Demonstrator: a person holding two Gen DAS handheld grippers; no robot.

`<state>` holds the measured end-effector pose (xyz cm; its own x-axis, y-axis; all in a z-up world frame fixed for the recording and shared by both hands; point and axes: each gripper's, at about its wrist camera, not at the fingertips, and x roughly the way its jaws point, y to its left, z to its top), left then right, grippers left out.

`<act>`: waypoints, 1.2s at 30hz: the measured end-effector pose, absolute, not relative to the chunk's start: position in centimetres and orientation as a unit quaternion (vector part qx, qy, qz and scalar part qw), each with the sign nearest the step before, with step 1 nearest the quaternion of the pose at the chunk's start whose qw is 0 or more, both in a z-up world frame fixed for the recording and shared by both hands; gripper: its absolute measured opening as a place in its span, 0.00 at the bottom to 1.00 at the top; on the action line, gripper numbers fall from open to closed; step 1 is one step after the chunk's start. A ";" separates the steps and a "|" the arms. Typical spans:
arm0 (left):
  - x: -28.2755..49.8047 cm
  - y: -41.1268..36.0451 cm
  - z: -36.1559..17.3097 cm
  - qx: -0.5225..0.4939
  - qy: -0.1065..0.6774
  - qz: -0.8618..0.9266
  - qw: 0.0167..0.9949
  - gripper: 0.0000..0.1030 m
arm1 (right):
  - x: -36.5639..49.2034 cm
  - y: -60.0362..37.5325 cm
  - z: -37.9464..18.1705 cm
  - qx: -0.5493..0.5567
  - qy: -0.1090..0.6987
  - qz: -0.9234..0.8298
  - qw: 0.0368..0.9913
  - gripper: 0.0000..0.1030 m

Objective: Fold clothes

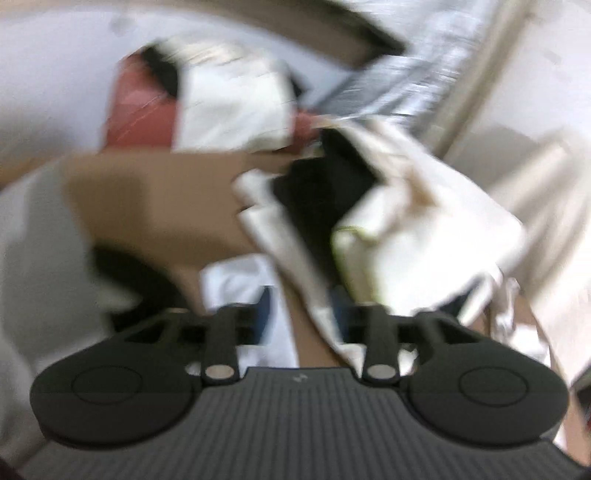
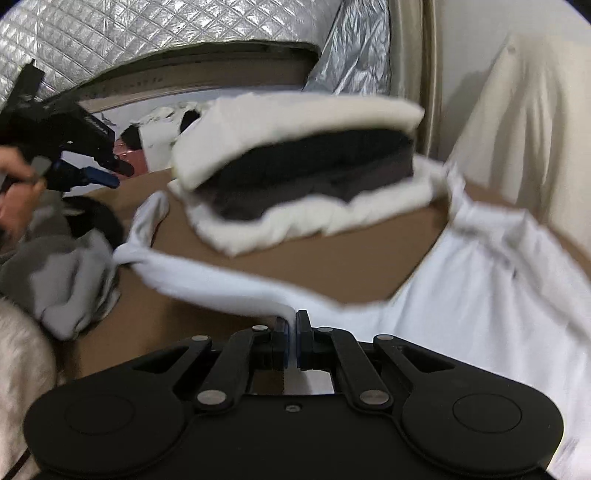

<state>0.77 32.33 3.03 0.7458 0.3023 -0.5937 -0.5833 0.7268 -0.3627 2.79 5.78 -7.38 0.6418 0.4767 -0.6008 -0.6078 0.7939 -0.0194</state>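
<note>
Right gripper [image 2: 293,332] nearest the right wrist camera: fingers pinched tight on the hem of a white shirt [image 2: 480,295], fabric squeezed between the blue pads. The shirt drapes off to the right over the brown desk [image 2: 295,266], and a twisted strip of it stretches left to a bunched grey-white heap [image 2: 70,284] at the desk's left edge. Left gripper [image 1: 295,317] in its own view: fingers parted to a middling width, cloth hanging in the gap, pads not pressing on it as far as the heavy blur lets me say. Step in hand, my read: grabbing a shirt edge to lift and spread it before the first fold; only one corner is secured. Next move calls for the left gripper, seen in the right view [image 2: 107,181] held by a hand [image 2: 14,184] above the heap, to find a matching edge and close on it, then both pull apart to flatten the shirt on bare desk. Further back sits a folded stack [image 2: 295,166], white around a dark garment, then a red item [image 1: 144,110], then silver quilted sheeting [image 2: 92,33] and a cream cloth [image 2: 517,129] hanging at right.
</note>
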 end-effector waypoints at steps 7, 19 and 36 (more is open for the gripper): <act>4.3 26.5 1.7 -0.147 0.366 0.047 0.918 0.79 | 9.2 2.3 -6.9 -0.023 0.339 0.184 0.922 0.04; 12.1 23.7 -5.1 0.100 0.480 0.174 0.854 0.28 | 9.0 -1.3 -9.7 0.078 0.379 0.177 0.905 0.04; -1.1 35.4 2.3 -0.339 0.249 0.208 0.883 0.09 | 2.3 0.2 -10.0 -0.002 0.312 0.302 0.901 0.03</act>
<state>-1.09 35.44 2.30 0.7894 0.1979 -0.5811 -0.5362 0.6831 -0.4958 2.28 0.22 -9.98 0.6227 0.5425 -0.5638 -0.5445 0.8179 0.1857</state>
